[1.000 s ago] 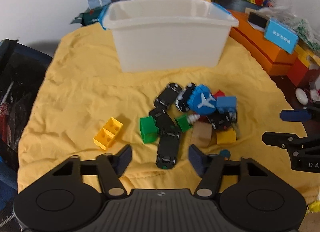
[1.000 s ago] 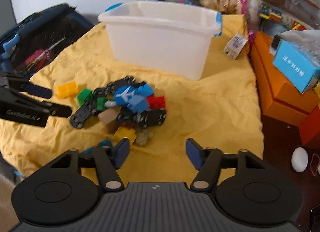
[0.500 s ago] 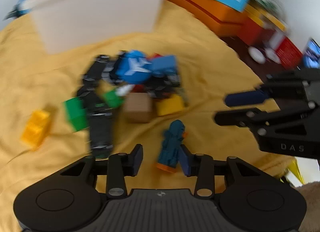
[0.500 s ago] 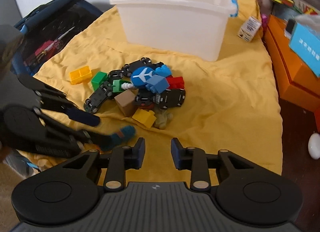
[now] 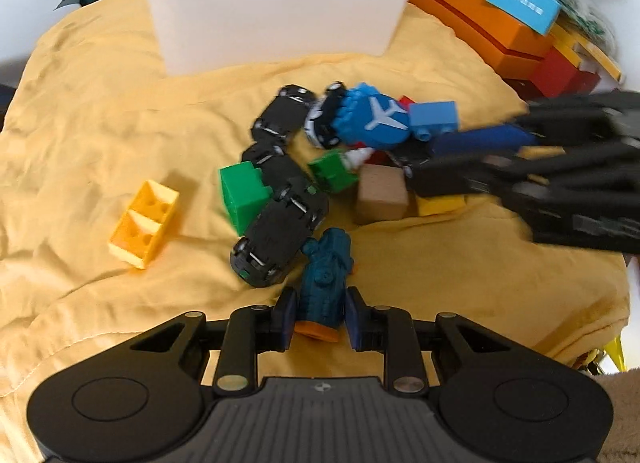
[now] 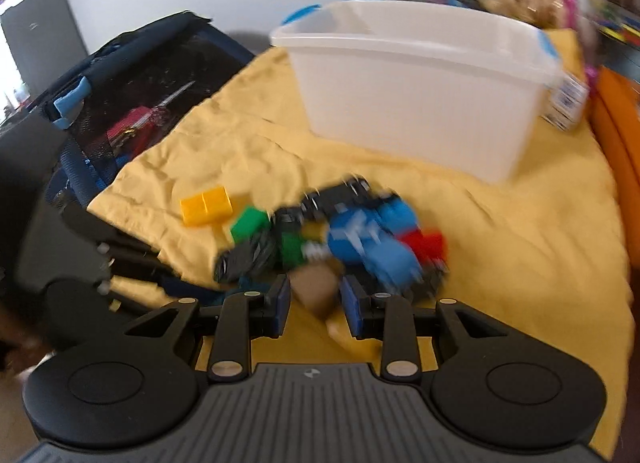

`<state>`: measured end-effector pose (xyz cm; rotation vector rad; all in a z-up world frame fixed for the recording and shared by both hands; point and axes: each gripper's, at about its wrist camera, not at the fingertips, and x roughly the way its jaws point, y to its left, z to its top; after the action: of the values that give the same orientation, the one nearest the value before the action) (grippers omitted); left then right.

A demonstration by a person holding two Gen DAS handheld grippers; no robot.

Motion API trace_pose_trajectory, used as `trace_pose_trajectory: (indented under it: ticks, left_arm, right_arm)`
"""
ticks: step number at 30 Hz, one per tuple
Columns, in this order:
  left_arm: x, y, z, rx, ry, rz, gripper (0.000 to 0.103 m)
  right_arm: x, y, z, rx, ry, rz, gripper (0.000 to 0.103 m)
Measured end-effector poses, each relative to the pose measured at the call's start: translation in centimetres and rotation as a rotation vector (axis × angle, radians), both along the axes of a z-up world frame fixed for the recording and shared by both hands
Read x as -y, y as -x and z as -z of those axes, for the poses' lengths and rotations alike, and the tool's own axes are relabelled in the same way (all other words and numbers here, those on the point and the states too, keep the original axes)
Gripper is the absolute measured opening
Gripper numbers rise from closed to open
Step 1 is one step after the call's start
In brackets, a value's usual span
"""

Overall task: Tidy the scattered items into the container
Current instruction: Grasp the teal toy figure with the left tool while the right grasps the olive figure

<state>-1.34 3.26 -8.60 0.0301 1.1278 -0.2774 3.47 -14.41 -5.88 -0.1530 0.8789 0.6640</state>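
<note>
A pile of toys lies on the yellow cloth: black toy cars (image 5: 280, 231), green bricks (image 5: 242, 191), a blue aeroplane piece (image 5: 374, 119), a brown block (image 5: 382, 193) and a yellow brick (image 5: 142, 219) apart at the left. The white container (image 5: 276, 3) stands behind the pile. My left gripper (image 5: 318, 317) is shut on a dark teal toy figure (image 5: 326, 279). My right gripper (image 6: 314, 301) has its jaws around the brown block (image 6: 314, 287), touching it on both sides. The right wrist view is blurred.
Orange boxes (image 5: 480, 27) and a light blue box (image 5: 524, 3) stand right of the cloth. A dark blue bag (image 6: 120, 95) lies left of it. A small carton (image 6: 566, 101) stands by the container's right end. Clutter fills the back.
My left gripper closed on the teal figure. My right gripper moved forward into the pile and its jaws came around the brown block.
</note>
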Motion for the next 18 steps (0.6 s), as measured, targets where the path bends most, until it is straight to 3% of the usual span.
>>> trace_pose_trajectory:
  ticks: [3,5,10,18]
  left_arm:
    - [0.1,-0.5,-0.1,0.003,-0.005,0.015,0.029]
    - [0.5,-0.7,0.0,0.011,-0.006,0.032,0.029]
    - [0.5,-1.2,0.2,0.006,0.069,0.037,0.029]
    - [0.9,-0.9,0.7,-0.031,0.130,0.069,0.027]
  right_arm:
    - [-1.5,-1.6,1.4,0.038,0.096,0.015,0.027]
    - [-0.8,-1.8,1.8,0.067,0.179,0.091,0.028]
    - [4.4,-1.9,2.1,-0.008,0.176,0.249,0.030]
    - [5.5,1.8,1.2,-0.027,0.175,0.173,0.031]
